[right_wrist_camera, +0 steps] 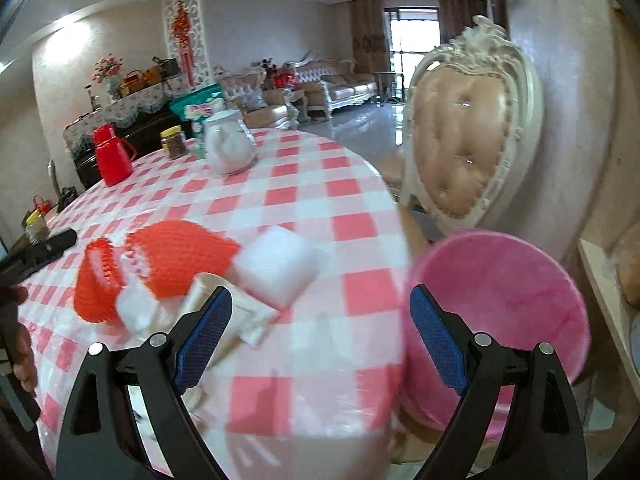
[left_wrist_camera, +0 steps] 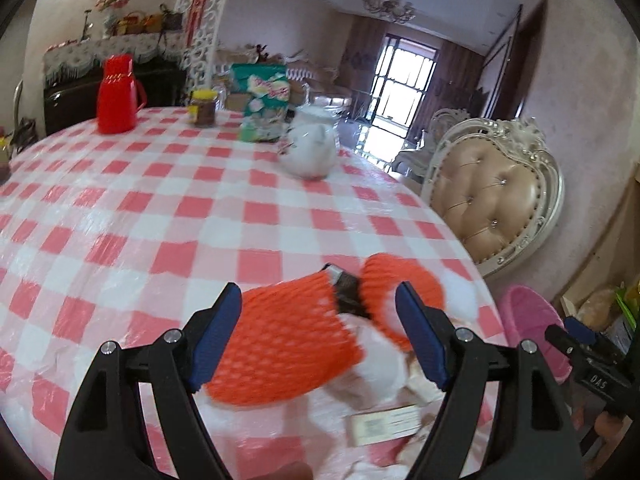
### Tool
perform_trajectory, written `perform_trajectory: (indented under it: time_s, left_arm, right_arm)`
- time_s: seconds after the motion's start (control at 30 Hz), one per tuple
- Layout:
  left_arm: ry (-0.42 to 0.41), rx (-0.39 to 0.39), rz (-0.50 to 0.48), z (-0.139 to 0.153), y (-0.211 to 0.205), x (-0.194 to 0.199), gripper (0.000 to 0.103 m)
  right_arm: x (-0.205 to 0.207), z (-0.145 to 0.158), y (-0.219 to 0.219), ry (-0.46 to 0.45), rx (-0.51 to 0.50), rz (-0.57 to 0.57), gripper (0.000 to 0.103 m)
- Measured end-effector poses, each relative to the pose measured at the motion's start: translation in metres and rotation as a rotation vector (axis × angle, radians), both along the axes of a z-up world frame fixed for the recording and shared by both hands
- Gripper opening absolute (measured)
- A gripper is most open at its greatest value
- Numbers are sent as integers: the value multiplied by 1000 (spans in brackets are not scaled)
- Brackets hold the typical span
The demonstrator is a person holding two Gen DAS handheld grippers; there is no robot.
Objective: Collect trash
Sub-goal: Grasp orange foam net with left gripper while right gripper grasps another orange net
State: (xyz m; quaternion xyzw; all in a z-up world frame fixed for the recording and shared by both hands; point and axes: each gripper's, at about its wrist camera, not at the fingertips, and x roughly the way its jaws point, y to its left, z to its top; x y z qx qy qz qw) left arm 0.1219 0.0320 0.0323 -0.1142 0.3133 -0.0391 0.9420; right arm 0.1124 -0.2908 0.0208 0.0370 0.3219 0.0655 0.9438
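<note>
The left gripper (left_wrist_camera: 320,336) hangs low over the near edge of the table with its blue-padded jaws spread wide, and the nearer orange foam net (left_wrist_camera: 280,344) lies between them, not pinched by either pad. A second orange foam net (left_wrist_camera: 404,284) sits just beyond, and a small dark wrapper (left_wrist_camera: 346,292) shows where the two nets meet. White paper scraps (left_wrist_camera: 384,364) lie under and beside the nets, and a printed label (left_wrist_camera: 386,424) lies close to the table's edge.

The right gripper (right_wrist_camera: 320,340) is held out over that same edge, jaws also wide apart and holding nothing. Its left pad is just above a crumpled cream wrapper (right_wrist_camera: 240,312); its right pad stands in front of the pink bin (right_wrist_camera: 512,304), which sits on the floor beside the table. A white foam block (right_wrist_camera: 276,268) rests on the checked tablecloth (right_wrist_camera: 320,208) touching the nets.

Farther back on the table stand a white teapot (right_wrist_camera: 230,146), a jar with a yellow lid (right_wrist_camera: 173,142), a red thermos jug (right_wrist_camera: 110,156) and a green packet (left_wrist_camera: 266,102). A padded, carved chair (right_wrist_camera: 468,128) stands by the wall next to the bin.
</note>
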Motion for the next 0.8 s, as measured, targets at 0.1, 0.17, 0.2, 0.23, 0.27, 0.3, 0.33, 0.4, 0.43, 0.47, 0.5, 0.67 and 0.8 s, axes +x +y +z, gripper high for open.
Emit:
perform_trajectory:
  time_s: [0.1, 0.17, 0.2, 0.23, 0.27, 0.3, 0.33, 0.4, 0.43, 0.47, 0.5, 0.67, 0.8]
  left_arm:
    - [30, -21, 13, -11, 12, 1, 76]
    - [45, -34, 22, -17, 19, 2, 76]
    - [53, -42, 26, -20, 20, 4, 76]
    - [68, -53, 28, -25, 24, 6, 76]
    - [81, -55, 31, -31, 24, 9, 76]
    - [89, -57, 33, -33, 24, 11, 76]
    - [102, -66, 30, -37, 25, 13, 76]
    - [133, -85, 25, -46, 27, 17, 76]
    - [151, -91, 26, -51, 28, 19, 76]
    - [162, -97, 21, -55, 28, 21, 76]
    - [175, -103, 12, -59, 27, 23, 76]
    - [218, -116, -14, -71, 23, 28, 66]
    - [230, -110, -37, -75, 16, 29, 49]
  right_arm:
    - [7, 3, 20, 0, 8, 37, 85]
    - [12, 5, 35, 2, 8, 61, 85]
    - [14, 5, 41, 2, 7, 72, 85]
    - [17, 6, 47, 4, 6, 83, 85]
    - [20, 6, 53, 7, 4, 94, 85]
    - [24, 6, 61, 13, 2, 112, 85]
    - [25, 6, 66, 15, -1, 122, 85]
    - [30, 4, 78, 25, -11, 145, 85]
    - [32, 2, 83, 32, -15, 155, 85]
    - [34, 1, 87, 38, -20, 163, 85]
    - [37, -1, 92, 46, -26, 171, 85]
    - [47, -5, 103, 69, -41, 198, 85]
    - [53, -8, 117, 82, -63, 238, 85]
